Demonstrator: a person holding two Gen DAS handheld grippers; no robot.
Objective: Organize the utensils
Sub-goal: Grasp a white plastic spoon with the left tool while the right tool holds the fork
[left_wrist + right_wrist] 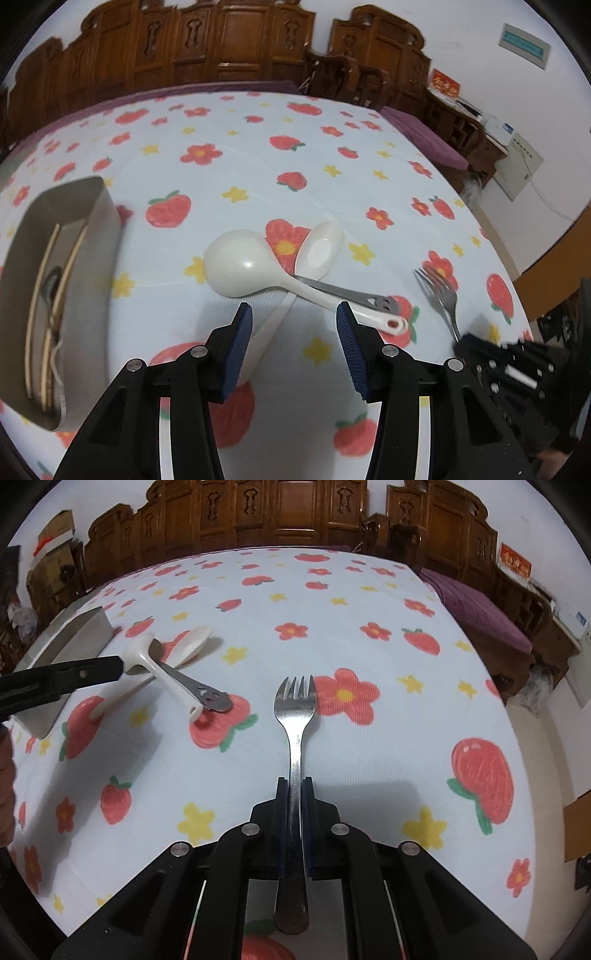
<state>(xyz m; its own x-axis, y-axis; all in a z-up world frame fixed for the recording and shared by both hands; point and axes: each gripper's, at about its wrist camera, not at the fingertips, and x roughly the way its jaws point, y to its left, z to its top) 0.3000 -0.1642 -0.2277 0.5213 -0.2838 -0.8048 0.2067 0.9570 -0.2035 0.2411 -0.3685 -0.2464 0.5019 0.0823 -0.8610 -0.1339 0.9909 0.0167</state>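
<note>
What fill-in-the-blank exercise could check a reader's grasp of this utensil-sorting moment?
1. The right tongs are shut on the handle of the ____.
2. The left tongs stand open over the crossed handles of the white ladle and the white ____.
3. Chopsticks already lie inside the ____ at the table's left edge.
4. The tablecloth is printed with flowers and ____.

Missing words: fork; spoon; metal tray; strawberries.

The left gripper point(294, 314) tilts downward, jaws parted and empty, while the right gripper point(295, 786) is clamped tight.
</note>
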